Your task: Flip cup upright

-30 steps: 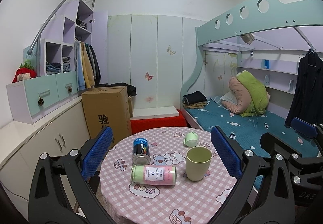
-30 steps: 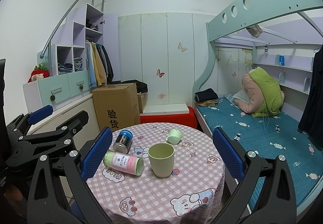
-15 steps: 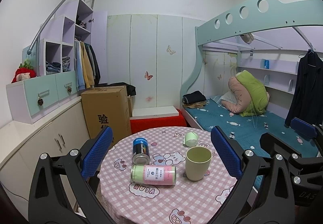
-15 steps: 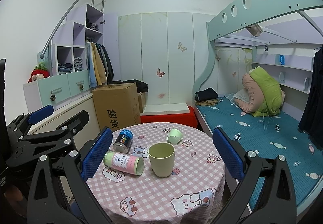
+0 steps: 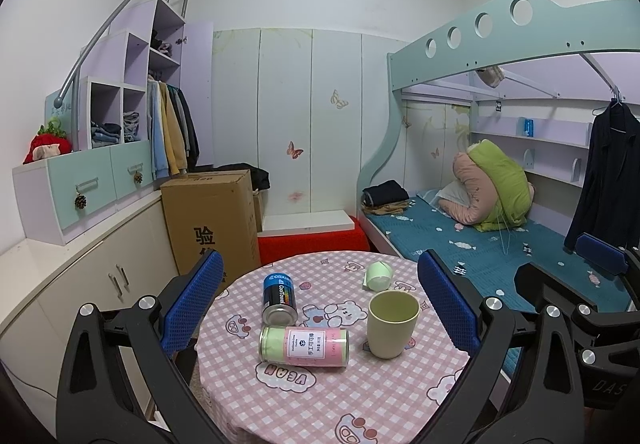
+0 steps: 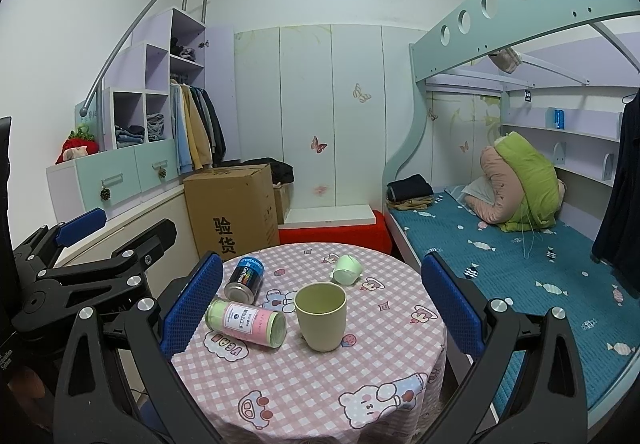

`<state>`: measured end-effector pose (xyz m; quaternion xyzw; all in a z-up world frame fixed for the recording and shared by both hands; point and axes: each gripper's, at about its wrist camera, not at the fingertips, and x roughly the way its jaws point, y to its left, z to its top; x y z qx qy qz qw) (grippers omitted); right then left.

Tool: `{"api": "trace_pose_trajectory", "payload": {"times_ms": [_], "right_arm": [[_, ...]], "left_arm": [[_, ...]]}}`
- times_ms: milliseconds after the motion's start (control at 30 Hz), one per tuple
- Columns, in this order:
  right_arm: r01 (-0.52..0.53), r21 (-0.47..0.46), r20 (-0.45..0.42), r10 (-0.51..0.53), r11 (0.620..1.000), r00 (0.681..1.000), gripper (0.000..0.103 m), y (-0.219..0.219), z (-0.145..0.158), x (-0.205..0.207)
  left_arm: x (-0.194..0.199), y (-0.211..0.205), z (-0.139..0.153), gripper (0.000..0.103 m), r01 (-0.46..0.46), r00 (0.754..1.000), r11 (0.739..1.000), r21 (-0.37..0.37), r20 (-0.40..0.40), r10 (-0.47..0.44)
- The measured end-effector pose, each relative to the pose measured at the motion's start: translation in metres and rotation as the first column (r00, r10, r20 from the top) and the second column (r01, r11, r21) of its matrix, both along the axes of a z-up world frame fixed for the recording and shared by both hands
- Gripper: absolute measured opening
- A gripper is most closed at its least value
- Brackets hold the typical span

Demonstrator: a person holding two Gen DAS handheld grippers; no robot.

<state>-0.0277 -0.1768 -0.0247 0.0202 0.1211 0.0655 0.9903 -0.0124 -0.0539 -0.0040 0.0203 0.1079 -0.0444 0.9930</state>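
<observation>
A pale yellow-green cup (image 5: 393,323) stands upright, mouth up, on the round table with the pink checked cloth (image 5: 320,396); it also shows in the right wrist view (image 6: 321,315). A small mint-green cup (image 5: 377,276) lies on its side further back, also in the right wrist view (image 6: 346,270). My left gripper (image 5: 320,308) is open and empty, held back from the table. My right gripper (image 6: 320,308) is open and empty too, also short of the cups.
A pink-and-green canister (image 5: 304,346) and a blue can (image 5: 279,298) lie on their sides left of the upright cup. A cardboard box (image 5: 210,220) and cabinets stand left of the table, a bunk bed (image 5: 500,244) to the right.
</observation>
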Motion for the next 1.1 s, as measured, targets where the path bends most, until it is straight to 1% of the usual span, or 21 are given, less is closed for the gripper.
{"api": "trace_pose_trajectory", "payload": {"times_ms": [1100], "right_arm": [[0.001,0.002,-0.004,-0.001,1.000,1.000,0.096,-0.0011,0.0011,0.0009]], "left_arm": [[-0.0001,0.0015,0.0033,0.098,-0.003,1.000,1.000,0.001,0.000,0.003]]}}
